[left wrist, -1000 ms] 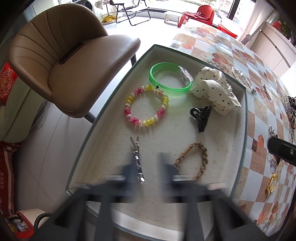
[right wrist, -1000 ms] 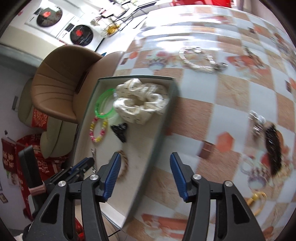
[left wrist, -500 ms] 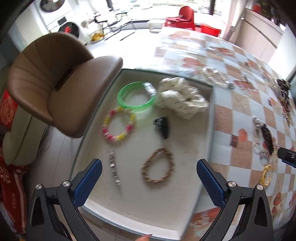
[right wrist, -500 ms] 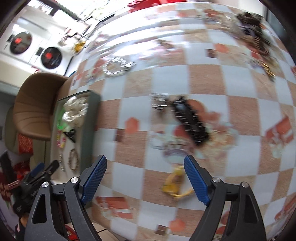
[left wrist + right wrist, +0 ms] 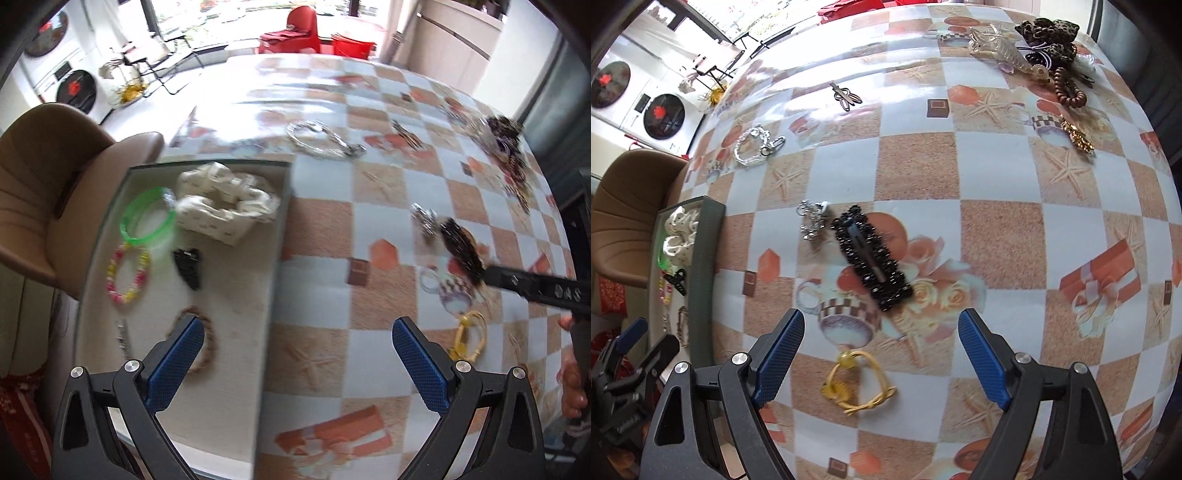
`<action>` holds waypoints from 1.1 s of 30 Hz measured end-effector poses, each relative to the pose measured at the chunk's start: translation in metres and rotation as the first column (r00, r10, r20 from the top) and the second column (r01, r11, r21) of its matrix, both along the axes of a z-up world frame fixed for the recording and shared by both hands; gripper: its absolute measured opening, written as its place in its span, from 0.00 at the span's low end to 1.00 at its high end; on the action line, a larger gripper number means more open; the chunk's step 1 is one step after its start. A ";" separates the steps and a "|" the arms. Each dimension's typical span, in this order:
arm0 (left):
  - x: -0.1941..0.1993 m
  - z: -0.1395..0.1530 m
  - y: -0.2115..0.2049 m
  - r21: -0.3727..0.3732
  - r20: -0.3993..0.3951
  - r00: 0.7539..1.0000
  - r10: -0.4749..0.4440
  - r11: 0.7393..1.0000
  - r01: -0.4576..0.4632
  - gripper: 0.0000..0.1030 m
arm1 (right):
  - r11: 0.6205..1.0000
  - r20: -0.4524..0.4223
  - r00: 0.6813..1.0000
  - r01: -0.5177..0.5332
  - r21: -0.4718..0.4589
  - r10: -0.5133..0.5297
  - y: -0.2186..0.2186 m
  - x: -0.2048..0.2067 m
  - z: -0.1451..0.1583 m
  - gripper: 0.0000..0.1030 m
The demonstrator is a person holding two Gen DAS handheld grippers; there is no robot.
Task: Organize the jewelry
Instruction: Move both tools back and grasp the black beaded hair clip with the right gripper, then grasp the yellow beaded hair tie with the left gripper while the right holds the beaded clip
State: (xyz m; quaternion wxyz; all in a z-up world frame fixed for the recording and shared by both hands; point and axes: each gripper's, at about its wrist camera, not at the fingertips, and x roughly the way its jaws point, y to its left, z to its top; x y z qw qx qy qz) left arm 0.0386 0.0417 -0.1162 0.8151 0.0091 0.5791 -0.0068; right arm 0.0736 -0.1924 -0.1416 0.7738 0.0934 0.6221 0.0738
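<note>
While both jaw pairs stand apart and empty, the right gripper hovers above the yellow hair tie; closing off-centre may pinch only tablecloth, missing it.

1. We are seeing a black beaded hair clip lying diagonally on the counter.
2. A yellow hair tie is lying just below it.
3. A tray is holding a green bangle and a white scrunchie.
</note>
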 end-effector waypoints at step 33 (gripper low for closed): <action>-0.018 -0.061 -0.143 -0.093 -0.041 0.943 -0.330 0.941 0.326 0.82 | 0.923 0.059 0.938 -0.324 -0.207 0.343 0.029 0.045 -0.022 0.31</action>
